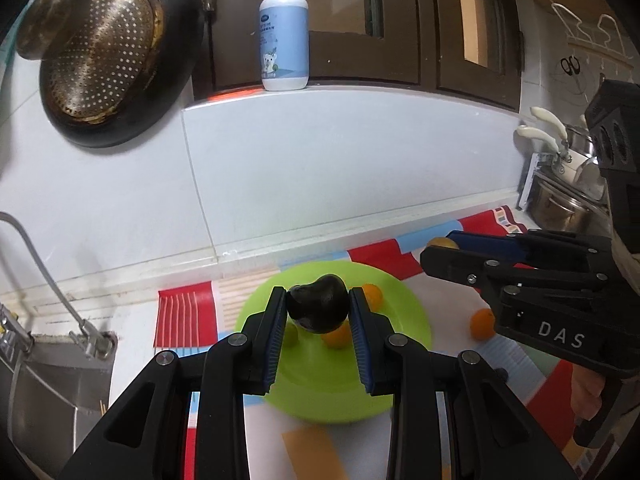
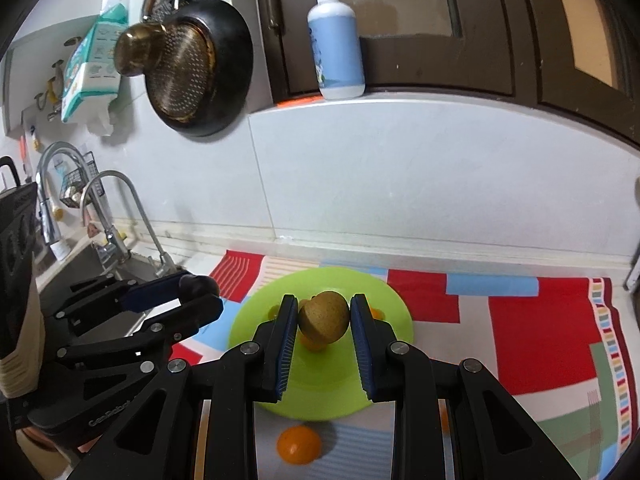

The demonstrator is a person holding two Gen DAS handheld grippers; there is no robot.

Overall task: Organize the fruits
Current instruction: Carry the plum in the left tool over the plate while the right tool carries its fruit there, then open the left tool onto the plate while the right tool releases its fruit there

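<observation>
My left gripper (image 1: 319, 312) is shut on a glossy dark fruit (image 1: 318, 306), held above a lime-green plate (image 1: 392, 384). In the left wrist view, small oranges (image 1: 372, 295) and a greenish fruit (image 1: 290, 336) lie on the plate, and another orange (image 1: 482, 323) rests on the mat to its right. My right gripper (image 2: 324, 318) is shut on a brown speckled fruit (image 2: 324, 316) over the same green plate (image 2: 320, 392). An orange (image 2: 299, 444) sits on the mat in front of the plate. The right wrist view also shows the left gripper (image 2: 200, 288) with its dark fruit at the left.
A colourful patchwork mat (image 2: 536, 344) covers the counter. A sink (image 2: 80, 268) with taps (image 2: 120, 216) lies left. A dark pan with a strainer (image 1: 116, 60) hangs on the wall. A pump bottle (image 1: 285, 40) stands on the sill. Steel pots (image 1: 568, 196) stand at the right.
</observation>
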